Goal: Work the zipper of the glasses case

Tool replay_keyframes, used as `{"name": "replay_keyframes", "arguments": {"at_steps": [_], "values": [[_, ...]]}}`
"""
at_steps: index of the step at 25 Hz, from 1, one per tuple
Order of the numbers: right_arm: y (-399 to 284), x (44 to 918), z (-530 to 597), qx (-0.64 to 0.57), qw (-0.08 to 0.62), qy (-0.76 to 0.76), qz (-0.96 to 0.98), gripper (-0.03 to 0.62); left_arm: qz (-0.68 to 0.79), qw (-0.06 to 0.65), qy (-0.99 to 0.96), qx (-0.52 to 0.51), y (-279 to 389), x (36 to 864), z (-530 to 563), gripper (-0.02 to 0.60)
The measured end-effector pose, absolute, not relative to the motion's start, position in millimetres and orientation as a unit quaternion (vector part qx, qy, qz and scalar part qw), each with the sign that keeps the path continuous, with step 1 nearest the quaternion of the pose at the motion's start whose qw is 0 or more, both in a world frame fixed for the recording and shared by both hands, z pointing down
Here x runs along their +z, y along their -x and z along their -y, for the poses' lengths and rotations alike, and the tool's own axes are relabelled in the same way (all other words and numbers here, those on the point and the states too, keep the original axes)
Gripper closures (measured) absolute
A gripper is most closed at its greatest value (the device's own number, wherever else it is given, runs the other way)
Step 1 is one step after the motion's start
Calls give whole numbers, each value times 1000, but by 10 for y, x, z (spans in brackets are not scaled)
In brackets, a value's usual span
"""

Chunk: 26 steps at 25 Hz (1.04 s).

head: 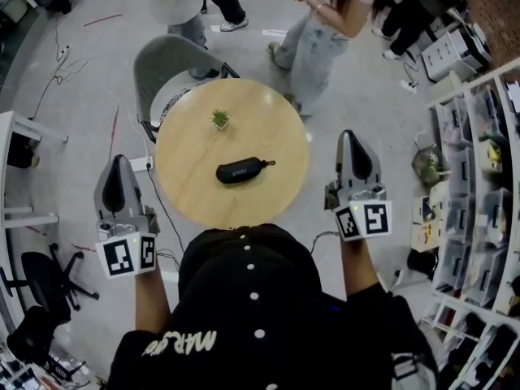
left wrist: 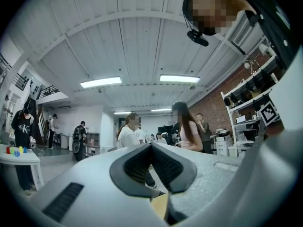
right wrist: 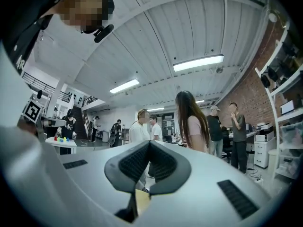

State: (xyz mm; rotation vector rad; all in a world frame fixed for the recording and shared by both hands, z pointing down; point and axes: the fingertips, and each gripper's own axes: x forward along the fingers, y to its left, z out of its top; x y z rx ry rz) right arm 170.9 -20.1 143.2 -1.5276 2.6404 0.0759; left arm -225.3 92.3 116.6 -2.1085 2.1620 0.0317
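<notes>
Case (head: 241, 170) lies flat near the middle of the round table (head: 187, 193), its pull (head: 269, 163) at the right end, nothing pinning it. The left gripper (head: 119, 161) and right gripper (head: 348, 135) flank the table, both closed tight on nothing, well apart from it. I'd guess a one-sided tug would drag the case across the wood. Its pale logo is too small to read.

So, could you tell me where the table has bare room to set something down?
The table is bare left of the case, right of it, and along the near edge. Only the strip from plant to case is taken.
</notes>
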Motion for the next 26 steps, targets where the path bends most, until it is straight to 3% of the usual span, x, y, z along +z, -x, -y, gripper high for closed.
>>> {"name": "replay_keyframes", "arguments": {"at_steps": [26], "values": [[-1494,1506,301,47,25,478,-877,591,-689,90,719,-20,1954,1188,-744,578]]}}
